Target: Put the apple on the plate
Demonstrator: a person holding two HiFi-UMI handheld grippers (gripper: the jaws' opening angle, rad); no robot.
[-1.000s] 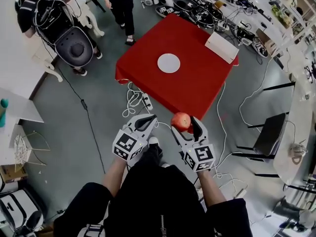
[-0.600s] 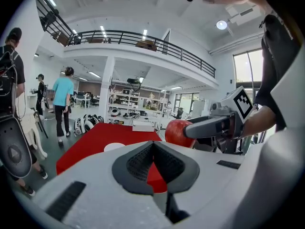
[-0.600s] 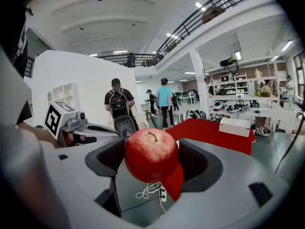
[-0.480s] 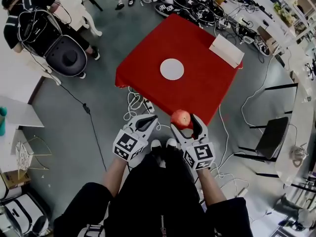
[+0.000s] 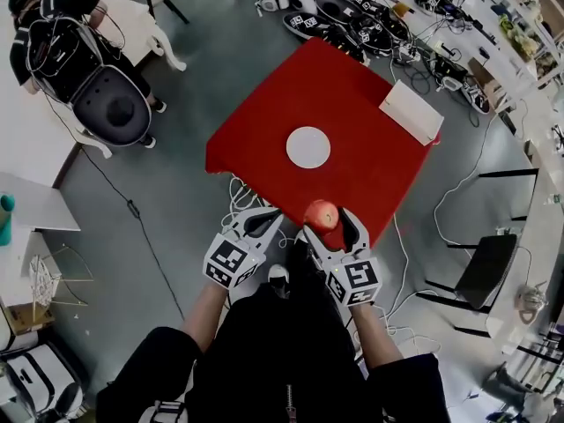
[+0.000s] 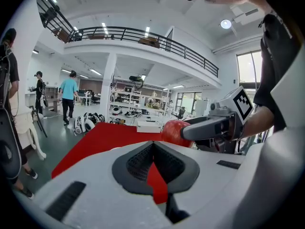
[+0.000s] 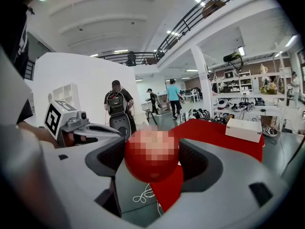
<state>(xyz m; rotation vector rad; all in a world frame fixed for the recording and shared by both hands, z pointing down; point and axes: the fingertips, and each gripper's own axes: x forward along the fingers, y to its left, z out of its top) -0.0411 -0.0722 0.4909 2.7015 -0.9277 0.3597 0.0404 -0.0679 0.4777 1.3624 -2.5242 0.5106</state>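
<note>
Right gripper (image 5: 328, 224) fingers clamp the apple (image 5: 322, 213) at the table's (image 5: 260, 139) near corner. Head view shows the plate (image 5: 308, 147) mid-table; right gripper view doesn't. Left gripper (image 5: 267, 214) fingers closed, empty.

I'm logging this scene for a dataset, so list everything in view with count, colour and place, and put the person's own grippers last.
table: one, red cloth, middle of the floor
plate: one, white, mid-table, nothing on it
box: one, white, table's right corner
apple: one, red, in the right gripper, at the table's near edge, short of the plate
cables: one tangle, white, floor by the table's near left side
chair: one, black, floor at right
gear: several pieces, black and white, floor beyond the table
bystander: one in the head view, dark clothes, top left
left gripper: one, white, jaws together, empty, left of the apple
right gripper: one, white, shut on the apple
</note>
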